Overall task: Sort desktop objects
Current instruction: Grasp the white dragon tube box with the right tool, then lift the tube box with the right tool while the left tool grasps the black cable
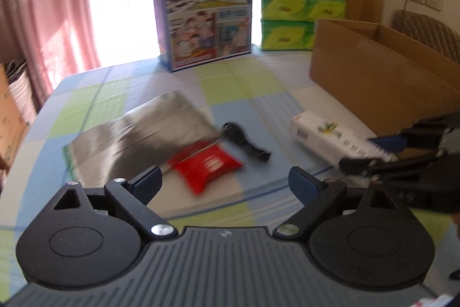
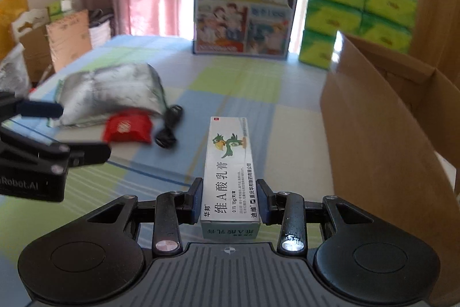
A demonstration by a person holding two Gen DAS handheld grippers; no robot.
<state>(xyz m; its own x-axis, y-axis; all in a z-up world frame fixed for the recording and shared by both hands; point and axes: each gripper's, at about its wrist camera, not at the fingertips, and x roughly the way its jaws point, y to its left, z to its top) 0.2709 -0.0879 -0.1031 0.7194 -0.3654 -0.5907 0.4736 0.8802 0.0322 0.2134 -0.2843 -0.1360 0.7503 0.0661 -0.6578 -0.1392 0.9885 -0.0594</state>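
My right gripper [image 2: 229, 197] is shut on a white ointment box [image 2: 230, 166] with a green bird printed on it; the box points away from me, above the checked tablecloth. In the left wrist view the same box [image 1: 330, 135] sits in the right gripper [image 1: 371, 151] at the right. My left gripper [image 1: 224, 180] stands open just short of a red pouch [image 1: 205, 164]. A black key fob [image 1: 244, 140] lies right of the pouch, a silver foil bag [image 1: 135, 134] behind it. The open cardboard box [image 2: 382, 128] stands to the right.
A blue milk carton box [image 1: 205, 7] and stacked green tissue packs [image 1: 299, 5] stand at the table's far edge. Pink curtains hang behind. Cardboard boxes [image 2: 54, 42] and bags sit off the table's left side. A woven chair back [image 1: 425, 30] shows beyond the cardboard box.
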